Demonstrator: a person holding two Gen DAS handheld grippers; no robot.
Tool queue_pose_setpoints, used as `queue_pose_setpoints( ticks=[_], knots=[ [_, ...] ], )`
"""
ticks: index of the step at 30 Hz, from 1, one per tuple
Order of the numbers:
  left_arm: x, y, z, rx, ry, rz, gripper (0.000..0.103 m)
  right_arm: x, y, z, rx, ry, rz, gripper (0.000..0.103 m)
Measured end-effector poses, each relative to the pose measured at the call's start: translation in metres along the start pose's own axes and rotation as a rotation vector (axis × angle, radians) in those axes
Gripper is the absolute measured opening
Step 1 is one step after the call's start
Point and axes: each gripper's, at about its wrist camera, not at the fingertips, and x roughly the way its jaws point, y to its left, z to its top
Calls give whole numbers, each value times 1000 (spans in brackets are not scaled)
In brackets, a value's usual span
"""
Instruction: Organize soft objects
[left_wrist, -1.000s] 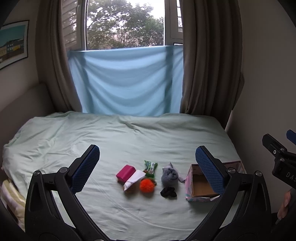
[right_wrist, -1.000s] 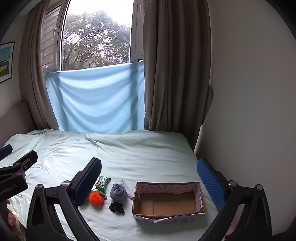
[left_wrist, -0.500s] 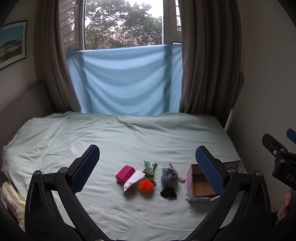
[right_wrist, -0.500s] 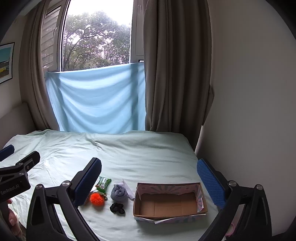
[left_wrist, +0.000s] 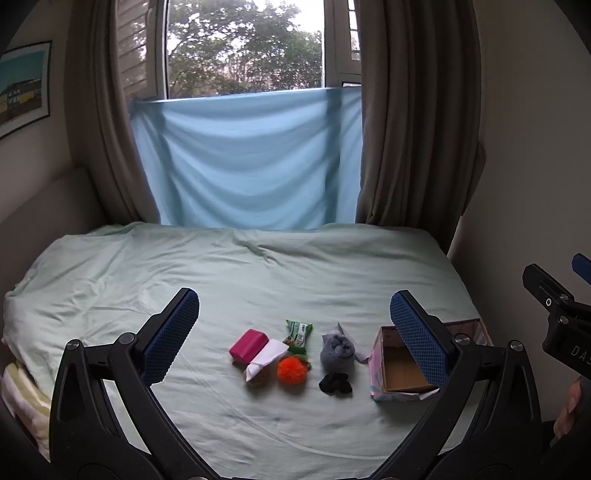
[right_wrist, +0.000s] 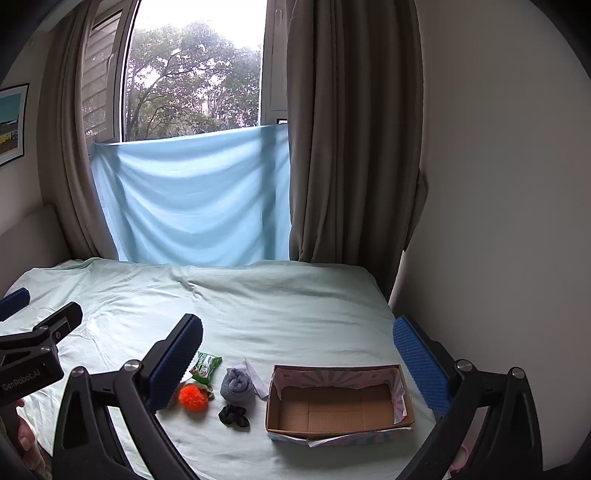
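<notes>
Small items lie in a cluster on the pale green bed (left_wrist: 258, 280): a pink block (left_wrist: 248, 345), a white tissue pack (left_wrist: 264, 360), a green packet (left_wrist: 298, 332), an orange pompom (left_wrist: 291, 371), a grey rolled sock (left_wrist: 337, 352) and a black scrunchie (left_wrist: 335, 383). An open, empty cardboard box (right_wrist: 338, 404) stands right of them. In the right wrist view I see the pompom (right_wrist: 192, 397), sock (right_wrist: 237, 384), scrunchie (right_wrist: 233, 415) and packet (right_wrist: 205, 367). My left gripper (left_wrist: 295, 332) and right gripper (right_wrist: 295, 365) are both open and empty, held above the near edge of the bed.
A blue sheet (left_wrist: 247, 162) hangs over the window between brown curtains (left_wrist: 406, 129). A wall (right_wrist: 498, 184) runs along the bed's right side. A striped folded cloth (left_wrist: 22, 391) lies at the bed's near left edge.
Both views have shifted slightly; the grippers have drifted a little while staying open. No item has moved.
</notes>
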Motion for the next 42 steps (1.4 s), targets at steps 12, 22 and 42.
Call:
queue_pose_setpoints(
  ticks=[12, 22, 42],
  knots=[
    [1, 2, 0, -5, 5, -7, 103, 1, 1, -1, 1, -1, -1, 103],
    [-1, 1, 0, -3, 5, -7, 103, -1, -1, -2, 5, -3, -2, 103],
    [76, 137, -39, -1, 220, 2, 103, 59, 86, -45, 46, 146, 41, 103]
  ],
)
